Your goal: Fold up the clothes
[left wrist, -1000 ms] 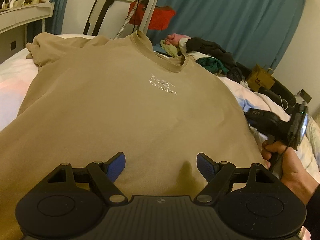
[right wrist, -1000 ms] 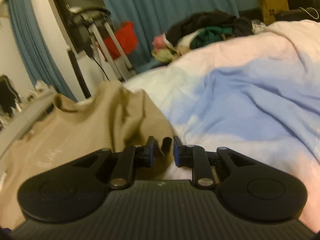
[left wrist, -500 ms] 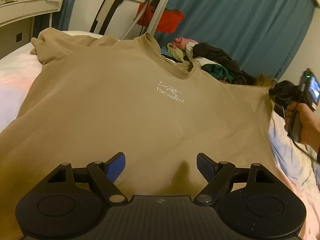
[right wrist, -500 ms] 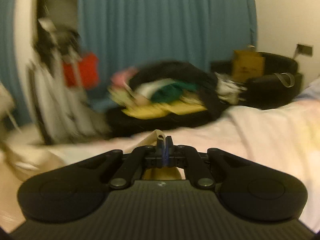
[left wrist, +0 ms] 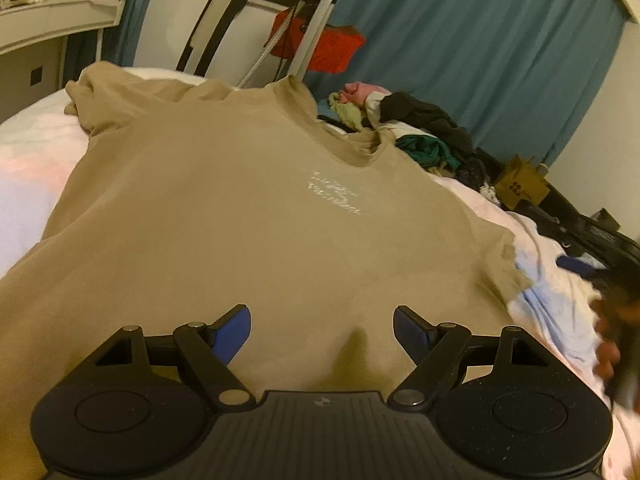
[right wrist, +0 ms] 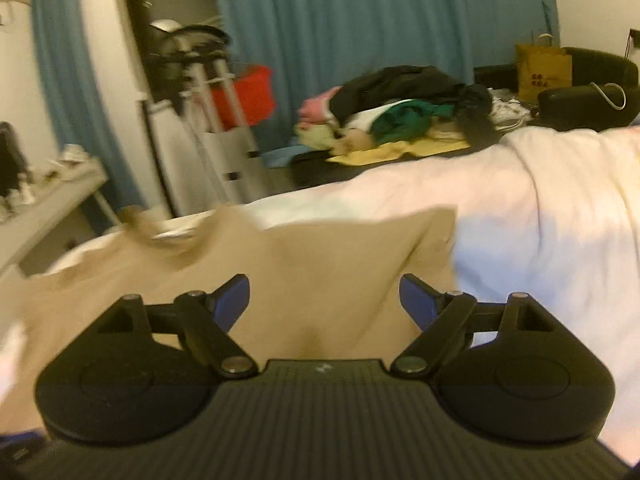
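Tan cotton T-shirt (left wrist: 240, 216) spread face-up across the bed (left wrist: 36, 148), collar toward the far end, pale chest print showing. Left gripper (left wrist: 322, 328) sits over the lower front of the shirt, blue pads wide apart, nothing between them; cloth lies directly ahead and beneath. Right gripper (right wrist: 324, 296) is likewise spread wide and holds nothing; the shirt's right sleeve (right wrist: 400, 248) lies flat just ahead of it, sleeve edge reaching toward the right pad, white and pale-blue sheet (right wrist: 540, 220) beyond. In the left view the right gripper appears blurred at the frame's right edge (left wrist: 612, 280), beside the sleeve hem, apart from the cloth.

Left sleeve (left wrist: 100, 92) is bunched near the far left corner of the bed.

Surroundings: heap of mixed clothes (right wrist: 400, 108), black, green, pink, yellow, past the far end of the bed. Teal curtain (left wrist: 480, 40) behind. Red bag (left wrist: 320, 48) hangs on a white metal frame (left wrist: 316, 32). White shelf (left wrist: 56, 24) at left with small items. Brown paper bag (right wrist: 544, 72) with a dark dot logo beside a black seat (right wrist: 592, 88).

Writing: chest print (left wrist: 334, 194) has a few white lines, too blurred to read. Bag logo is not legible.
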`<state>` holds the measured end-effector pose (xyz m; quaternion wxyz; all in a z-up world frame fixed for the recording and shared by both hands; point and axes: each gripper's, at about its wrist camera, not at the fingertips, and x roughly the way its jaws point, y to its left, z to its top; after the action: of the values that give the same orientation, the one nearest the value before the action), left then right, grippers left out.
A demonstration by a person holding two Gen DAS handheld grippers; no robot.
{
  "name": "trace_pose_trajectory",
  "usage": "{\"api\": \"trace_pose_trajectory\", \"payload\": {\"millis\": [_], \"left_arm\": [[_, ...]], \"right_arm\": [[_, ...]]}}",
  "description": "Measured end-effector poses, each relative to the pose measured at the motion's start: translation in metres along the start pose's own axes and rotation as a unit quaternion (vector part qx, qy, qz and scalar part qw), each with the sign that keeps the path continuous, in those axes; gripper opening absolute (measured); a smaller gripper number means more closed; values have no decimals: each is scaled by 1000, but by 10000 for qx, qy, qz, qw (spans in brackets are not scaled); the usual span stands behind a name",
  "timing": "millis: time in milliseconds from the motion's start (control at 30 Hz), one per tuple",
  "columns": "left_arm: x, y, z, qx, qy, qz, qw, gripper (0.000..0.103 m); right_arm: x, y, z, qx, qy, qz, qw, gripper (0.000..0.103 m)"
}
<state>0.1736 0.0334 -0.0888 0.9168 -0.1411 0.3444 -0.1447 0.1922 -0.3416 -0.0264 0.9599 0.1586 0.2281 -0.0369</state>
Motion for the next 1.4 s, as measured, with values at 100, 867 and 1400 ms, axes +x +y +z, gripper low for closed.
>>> {"api": "trace_pose_trajectory", "payload": {"millis": [100, 867, 1400], "left_arm": [[-18, -11, -7, 209, -30, -104, 9997, 80], [-39, -165, -178, 2869, 1473, -1447, 9354, 57], [-50, -183, -163, 2483, 1281, -1934, 9405, 2]], "right_arm": [[-48, 23, -16, -16, 84, 64, 9999, 83], [-144, -10, -64, 1283, 36, 113, 9917, 84], [-155, -20, -57, 1497, -544, -83, 9872, 84]]}}
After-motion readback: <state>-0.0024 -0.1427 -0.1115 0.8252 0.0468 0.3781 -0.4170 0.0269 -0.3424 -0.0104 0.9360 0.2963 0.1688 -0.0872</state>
